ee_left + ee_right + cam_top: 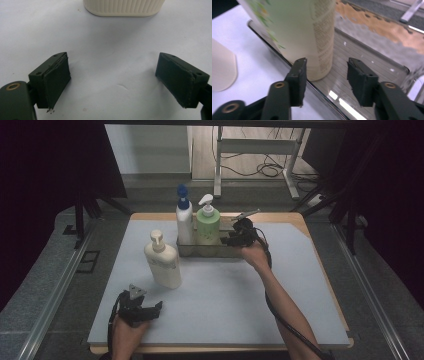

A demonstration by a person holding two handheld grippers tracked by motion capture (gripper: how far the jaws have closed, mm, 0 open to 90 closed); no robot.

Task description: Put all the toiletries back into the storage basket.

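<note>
We note the clear tray at 12 o'clock holding the blue-capped bottle and green bottle; right claw straddling its front wall unclamped, left claw apart.

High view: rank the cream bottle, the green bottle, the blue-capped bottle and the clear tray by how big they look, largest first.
1. clear tray, widest.
2. cream bottle, though it stands nearer the camera.
3. and 4. green bottle and blue-capped bottle: too alike to rank; the green looks wider, the blue-capped taller.
</note>
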